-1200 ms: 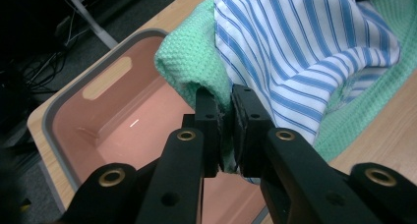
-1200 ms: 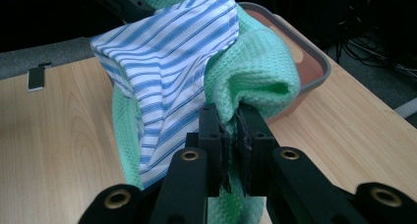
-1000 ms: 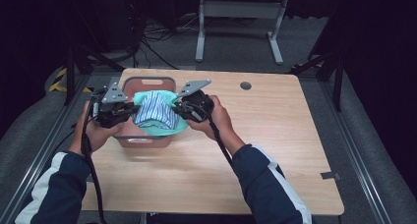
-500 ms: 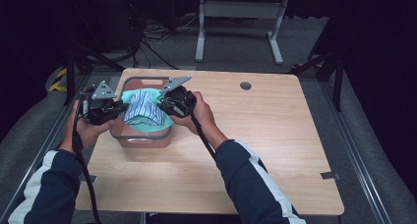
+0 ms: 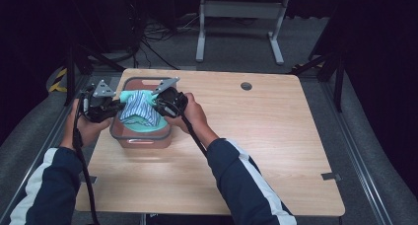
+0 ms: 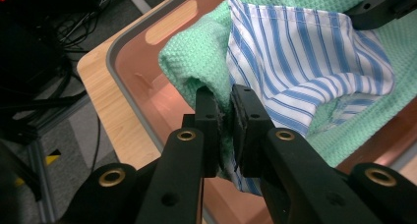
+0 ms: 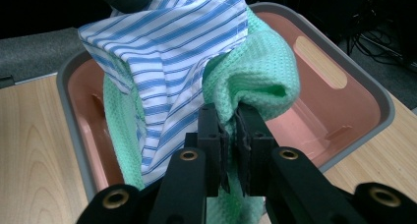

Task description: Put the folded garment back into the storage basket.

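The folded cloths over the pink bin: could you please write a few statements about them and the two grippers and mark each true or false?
1. The left gripper is shut on the cloth bundle, a green waffle-weave cloth with a blue-and-white striped cloth. True.
2. The right gripper hangs open, apart from the fabric. False: its jaws pinch the same bundle.
3. The bundle is over the pink plastic bin with a grey rim. True.
4. The bin sits at the table's right edge. False: it is near the left edge of the wooden table.
5. The striped cloth lies flat on the tabletop. False: it is held up between the grippers.
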Available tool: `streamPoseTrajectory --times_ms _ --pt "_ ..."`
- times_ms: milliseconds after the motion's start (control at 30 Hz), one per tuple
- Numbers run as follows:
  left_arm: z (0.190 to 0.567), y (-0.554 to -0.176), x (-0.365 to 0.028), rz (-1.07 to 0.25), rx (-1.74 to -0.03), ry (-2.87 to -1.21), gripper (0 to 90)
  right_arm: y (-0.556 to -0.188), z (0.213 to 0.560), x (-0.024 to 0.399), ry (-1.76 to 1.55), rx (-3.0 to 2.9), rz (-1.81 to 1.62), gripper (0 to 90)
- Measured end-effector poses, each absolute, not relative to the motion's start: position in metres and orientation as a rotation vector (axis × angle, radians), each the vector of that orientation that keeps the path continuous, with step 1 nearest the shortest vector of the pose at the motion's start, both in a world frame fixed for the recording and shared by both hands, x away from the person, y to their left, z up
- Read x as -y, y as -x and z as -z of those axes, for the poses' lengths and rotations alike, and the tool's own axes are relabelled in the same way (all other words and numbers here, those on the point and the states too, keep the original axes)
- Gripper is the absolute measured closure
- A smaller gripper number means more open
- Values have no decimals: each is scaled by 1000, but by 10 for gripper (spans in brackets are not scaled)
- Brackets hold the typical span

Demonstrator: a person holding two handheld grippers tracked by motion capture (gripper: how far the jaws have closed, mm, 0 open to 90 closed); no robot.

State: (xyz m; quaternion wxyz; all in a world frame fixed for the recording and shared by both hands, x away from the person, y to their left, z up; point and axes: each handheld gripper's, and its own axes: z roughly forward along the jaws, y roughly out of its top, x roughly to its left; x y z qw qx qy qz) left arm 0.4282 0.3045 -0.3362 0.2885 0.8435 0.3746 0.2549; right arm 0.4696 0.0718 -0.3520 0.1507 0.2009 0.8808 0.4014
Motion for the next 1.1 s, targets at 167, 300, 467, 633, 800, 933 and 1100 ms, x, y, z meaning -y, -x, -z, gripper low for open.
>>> streamPoseTrajectory --times_ms 167,300,467,633,800,933,1100 --pt "347 -435 -306 -671 -1017 -2258 824 -476 363 -76 -597 -2555 -1139 821" --pt "354 -438 -306 -667 -1032 -2264 824 -480 369 -78 -611 -2565 -1128 819" --pt "360 -440 -307 -660 -1046 -2267 823 -482 375 -80 -628 -2576 -1119 817" --pt "364 -441 -308 -651 -1048 -2279 822 -483 379 -82 -630 -2586 -1107 813" --pt "369 -442 -307 -649 -1063 -2282 819 -484 382 -82 -642 -2595 -1104 802" --pt "372 -443 -305 -650 -1070 -2297 790 -484 385 -83 -641 -2601 -1090 788" --pt "375 -444 -304 -642 -1074 -2295 780 -486 388 -80 -654 -2601 -1075 761"
